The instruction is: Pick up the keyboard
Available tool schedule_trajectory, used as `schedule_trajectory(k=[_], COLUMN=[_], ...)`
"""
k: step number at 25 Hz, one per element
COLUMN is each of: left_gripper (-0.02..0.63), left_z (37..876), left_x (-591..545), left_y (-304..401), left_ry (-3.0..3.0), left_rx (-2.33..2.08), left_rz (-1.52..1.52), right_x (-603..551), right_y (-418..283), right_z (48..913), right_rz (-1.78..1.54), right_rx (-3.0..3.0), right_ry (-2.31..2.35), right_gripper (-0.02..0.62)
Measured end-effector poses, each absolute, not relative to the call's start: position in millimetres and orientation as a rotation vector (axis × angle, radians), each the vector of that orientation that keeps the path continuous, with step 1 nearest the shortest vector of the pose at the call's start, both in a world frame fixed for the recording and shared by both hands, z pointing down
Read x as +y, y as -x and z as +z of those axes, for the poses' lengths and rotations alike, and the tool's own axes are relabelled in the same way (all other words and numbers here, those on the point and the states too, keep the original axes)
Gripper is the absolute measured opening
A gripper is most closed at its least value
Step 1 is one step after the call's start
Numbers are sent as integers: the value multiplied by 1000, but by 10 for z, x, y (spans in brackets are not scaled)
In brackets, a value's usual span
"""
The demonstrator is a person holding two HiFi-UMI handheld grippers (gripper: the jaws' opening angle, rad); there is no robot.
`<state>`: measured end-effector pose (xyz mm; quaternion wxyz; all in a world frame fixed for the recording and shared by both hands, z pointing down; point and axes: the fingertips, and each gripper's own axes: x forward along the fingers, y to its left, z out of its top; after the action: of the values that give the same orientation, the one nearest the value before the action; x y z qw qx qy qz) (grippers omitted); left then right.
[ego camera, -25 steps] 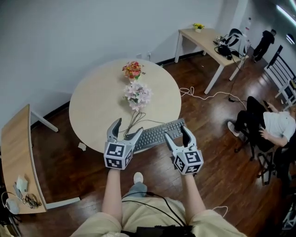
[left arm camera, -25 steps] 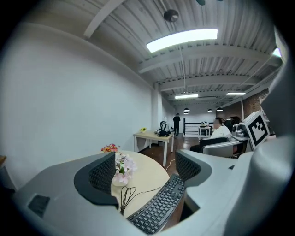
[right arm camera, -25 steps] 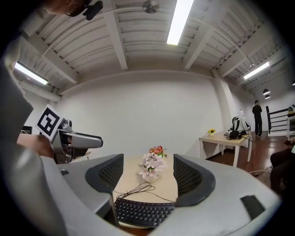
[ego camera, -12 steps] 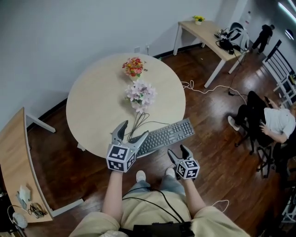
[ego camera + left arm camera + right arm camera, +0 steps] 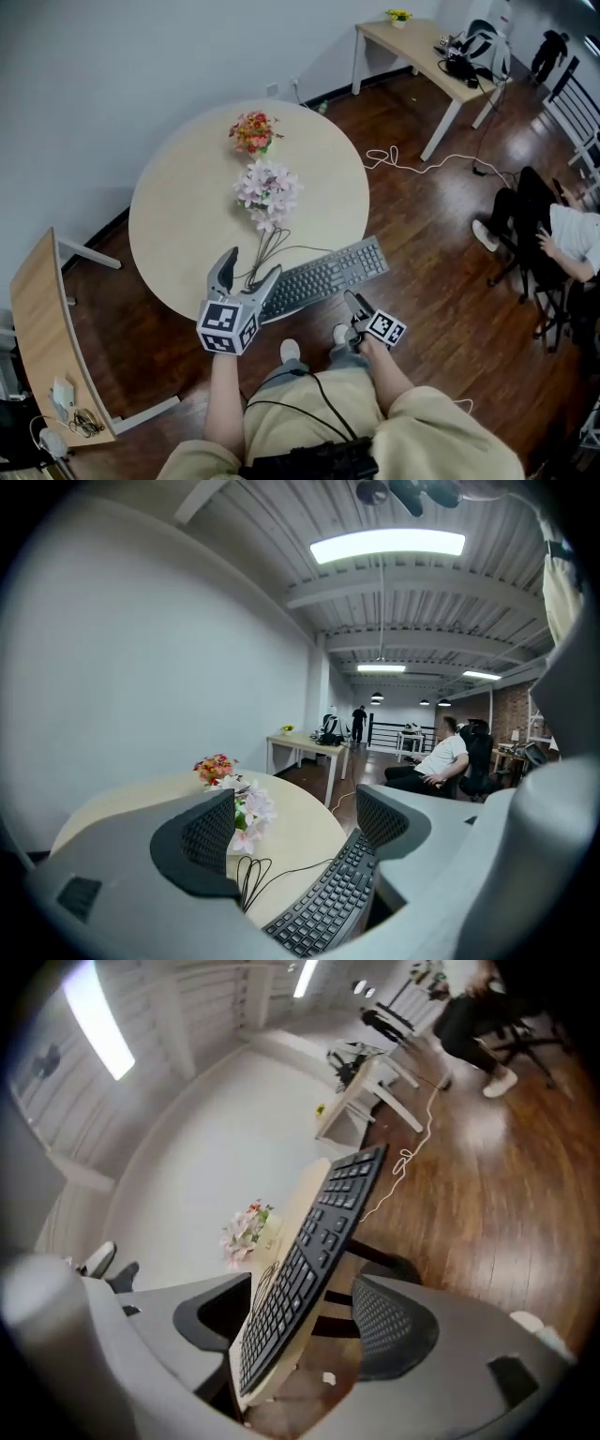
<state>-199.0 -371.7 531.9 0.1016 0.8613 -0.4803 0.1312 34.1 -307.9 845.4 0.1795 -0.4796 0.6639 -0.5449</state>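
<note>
Looking down from the head view, going left to right: a curved wooden side desk (image 5: 37, 319) sits out at 9 o'clock, well apart from the round worktop (image 5: 178, 216) in the middle.

The left gripper (image 5: 254, 262) hovers at the worktop's 6 o'clock rim, just off the left end of the keyboard (image 5: 323, 275). In the left gripper view its jaws are wide apart with nothing clamped in the left gripper (image 5: 295, 817). You just see the black keyboard (image 5: 328, 902) and its looped cable (image 5: 253, 874) through the gap.

Up the middle of the worktop there's a pink-white flower bunch (image 5: 267, 190) dead centre and an orange-red bunch (image 5: 251, 129) near 12 o'clock.

The keyboard lies flat along the rim around 5 o'clock, right end poking out past the edge.

The right gripper (image 5: 352, 302) is low, beside the keyboard's near edge at about 5 o'clock, rolled onto its side. In the right gripper view the jaws of the right gripper (image 5: 300, 1321) are spread open too. The keyboard (image 5: 314, 1241) and the worktop edge under it run into the gap between them, not pinched. Can't tell if either jaw touches anything.

Far out at 3 o'clock a person (image 5: 572, 234) sits on a chair, and a white cable (image 5: 412, 159) trails over the wood floor.
</note>
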Motion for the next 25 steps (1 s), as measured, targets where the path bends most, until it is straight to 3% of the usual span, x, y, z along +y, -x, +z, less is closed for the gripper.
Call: schedule_trajectory(k=[15,18,22,25], left_gripper=[397,397,397,397], left_z=[5435,5396,5357,5313], left_x=[-3560,-3530,-3555,-3603], left_y=[2279,2388,2455,2409], left_ry=[-2344,-2304,-2291,-2316], left_rx=[-1684,-1738,-1771,-1763], left_rz=[559,554,536,524], right_x=[-3763,-3861,-3936,-3916], right_y=[-425,-339,-314,-314], right_z=[8842,8809,8804,8730], right_rz=[-1634,-1646,-1642,-1651], right_rx=[1514,1526,1578,1555], right_ry=[1146,1112,1158,1132], right_gripper=[353,300,140,105])
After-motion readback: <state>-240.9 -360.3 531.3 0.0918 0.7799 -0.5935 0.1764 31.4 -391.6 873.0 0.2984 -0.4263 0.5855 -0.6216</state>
